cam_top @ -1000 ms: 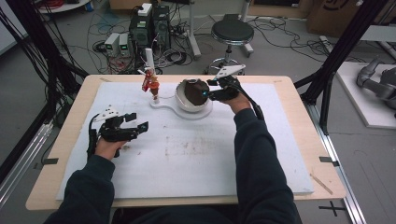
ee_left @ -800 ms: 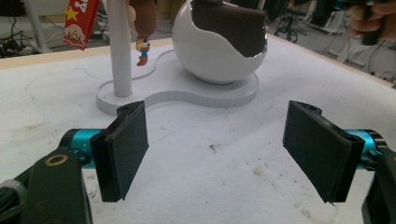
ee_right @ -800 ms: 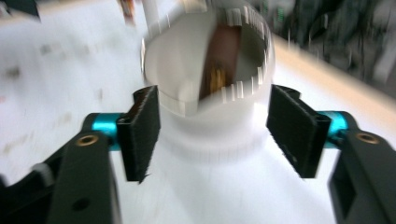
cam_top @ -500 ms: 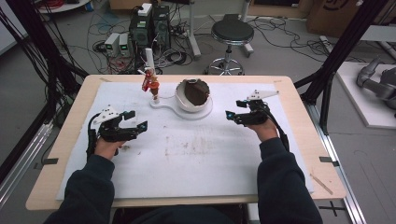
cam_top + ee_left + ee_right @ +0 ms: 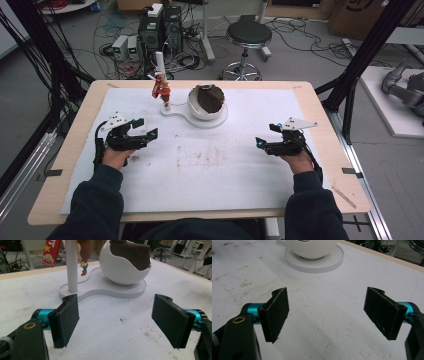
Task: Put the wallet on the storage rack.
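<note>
A white egg-shaped bowl (image 5: 207, 111) holds a dark brown lump (image 5: 209, 97) and stands on a white base plate (image 5: 175, 111) at the table's far middle. A white post (image 5: 160, 65) rises from the plate, and a small red figure (image 5: 161, 90) hangs from it. My left gripper (image 5: 145, 134) rests open at the left, pointing toward the plate (image 5: 112, 291) and bowl (image 5: 125, 272). My right gripper (image 5: 260, 141) sits at the right, well apart from the bowl (image 5: 312, 247). Its jaws have just been opening, and nothing is between them.
A stained white mat (image 5: 210, 170) covers the wooden table (image 5: 325, 115). Beyond the far edge stand a round stool (image 5: 248, 35) and computer boxes (image 5: 160, 30) among cables. Black frame legs (image 5: 357, 75) flank the table.
My right gripper has left the bowl, moved right and toward the near edge, and opened wide. The brown lump stays in the bowl. My left gripper has not moved.
</note>
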The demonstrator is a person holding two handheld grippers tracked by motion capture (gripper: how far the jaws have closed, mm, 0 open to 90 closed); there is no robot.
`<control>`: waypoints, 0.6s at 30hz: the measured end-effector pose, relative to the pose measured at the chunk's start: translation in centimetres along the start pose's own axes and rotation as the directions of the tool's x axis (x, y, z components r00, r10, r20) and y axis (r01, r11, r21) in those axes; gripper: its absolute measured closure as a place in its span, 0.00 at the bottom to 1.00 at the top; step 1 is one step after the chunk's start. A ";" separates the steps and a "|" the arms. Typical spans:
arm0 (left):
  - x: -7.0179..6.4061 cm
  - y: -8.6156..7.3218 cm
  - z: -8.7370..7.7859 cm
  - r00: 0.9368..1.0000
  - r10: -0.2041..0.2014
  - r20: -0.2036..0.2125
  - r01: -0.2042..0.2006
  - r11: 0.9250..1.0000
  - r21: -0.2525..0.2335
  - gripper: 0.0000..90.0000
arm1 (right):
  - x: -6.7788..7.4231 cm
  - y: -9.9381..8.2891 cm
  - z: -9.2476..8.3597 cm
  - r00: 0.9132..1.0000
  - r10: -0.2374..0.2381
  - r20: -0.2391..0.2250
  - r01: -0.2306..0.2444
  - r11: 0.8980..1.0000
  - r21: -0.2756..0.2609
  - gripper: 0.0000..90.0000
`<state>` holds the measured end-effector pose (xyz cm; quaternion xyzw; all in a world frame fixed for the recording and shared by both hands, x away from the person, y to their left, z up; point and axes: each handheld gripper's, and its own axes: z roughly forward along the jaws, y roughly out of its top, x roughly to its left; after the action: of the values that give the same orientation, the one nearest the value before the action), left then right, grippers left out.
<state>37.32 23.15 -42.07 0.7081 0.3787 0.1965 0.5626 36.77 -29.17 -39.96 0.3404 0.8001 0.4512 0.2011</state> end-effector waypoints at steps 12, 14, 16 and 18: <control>-0.4 0.2 -0.2 1.000 0.016 0.010 -0.015 1.000 -0.010 0.24 | -0.5 -0.3 -0.4 0.998 0.040 0.044 -0.040 0.999 -0.020 0.23; -0.6 0.2 -0.3 1.000 0.025 0.013 -0.025 1.000 -0.009 0.24 | -0.5 -0.3 -0.6 0.998 0.045 0.048 -0.044 0.999 -0.018 0.23; -0.7 0.3 -0.3 0.999 0.029 0.021 -0.029 1.000 -0.010 0.24 | -0.4 -0.3 -0.7 0.997 0.049 0.054 -0.048 0.999 -0.021 0.23; -0.9 0.3 -0.3 0.999 0.031 0.023 -0.031 0.999 -0.013 0.24 | -0.5 -0.4 -0.7 0.997 0.048 0.062 -0.047 0.999 -0.019 0.23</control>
<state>36.61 22.67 -41.58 0.7126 0.3600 0.1992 0.5683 36.50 -30.06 -39.92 0.3714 0.7811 0.4520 0.2182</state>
